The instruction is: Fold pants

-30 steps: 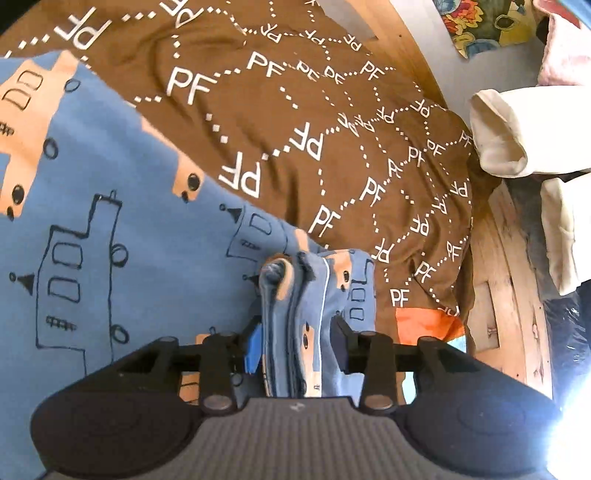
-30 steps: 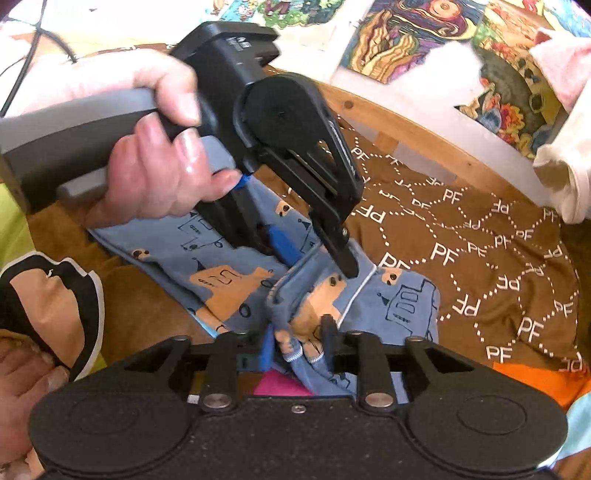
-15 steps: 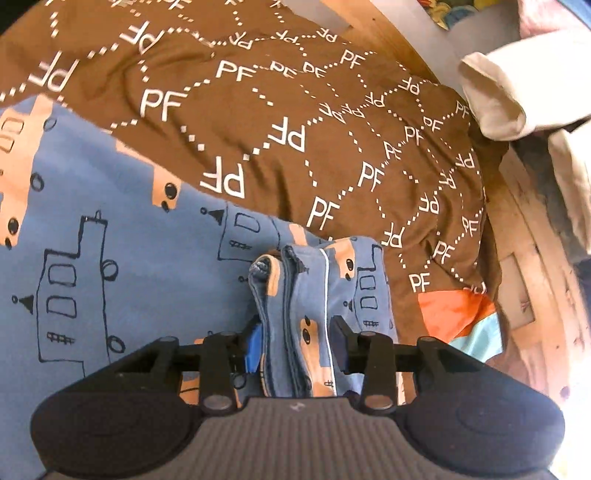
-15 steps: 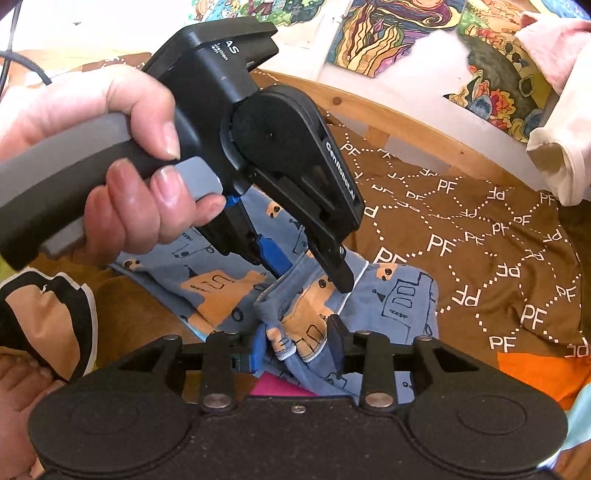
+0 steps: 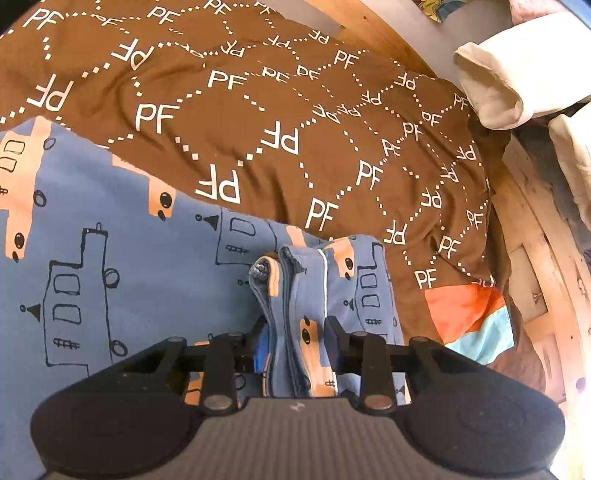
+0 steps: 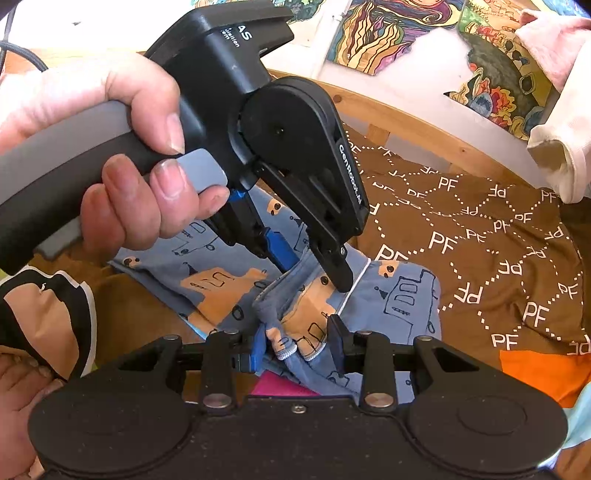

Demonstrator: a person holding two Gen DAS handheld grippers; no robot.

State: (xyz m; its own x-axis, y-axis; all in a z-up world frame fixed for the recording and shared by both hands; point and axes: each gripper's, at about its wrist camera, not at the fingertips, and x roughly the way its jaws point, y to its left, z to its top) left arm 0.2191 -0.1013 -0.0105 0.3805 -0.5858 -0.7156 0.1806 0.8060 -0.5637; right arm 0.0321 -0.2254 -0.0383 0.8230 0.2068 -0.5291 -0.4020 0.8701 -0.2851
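Left wrist view: the left gripper (image 5: 295,334) was clamped on a bunched, several-layered fold of the pants (image 5: 147,266), the gathered edge standing upright between its fingers (image 5: 334,332). The pants were blue, printed with black-outlined steamboats and orange vehicle shapes, with a thin white piping line along one seam. The rest of the garment lay flat toward the left, on a brown bedspread (image 5: 258,122) patterned with white "PF" letters and dotted hexagons. An orange and light-blue patch (image 5: 469,317) showed beside the bedspread's right edge. Beyond it ran a wooden bed frame (image 5: 535,258), and cream fabric (image 5: 495,85) hung at the far right.

Right wrist view: the right gripper (image 6: 297,341) pinched another bunched part of the pants (image 6: 399,295), near the elastic waistband edge; a pink patch (image 6: 280,386) showed just beneath. Directly ahead, the left gripper (image 6: 314,269) gripped the same fold from above, held by the person's left hand (image 6: 122,155), and it hid much of the garment behind it. The pants lay near the near edge of the bedspread (image 6: 498,240). Beyond, a wooden rail (image 6: 413,122) bordered the bed, with colourful painted sheets (image 6: 388,33) on the wall behind. A bare foot (image 6: 18,398) appeared at the lower left.
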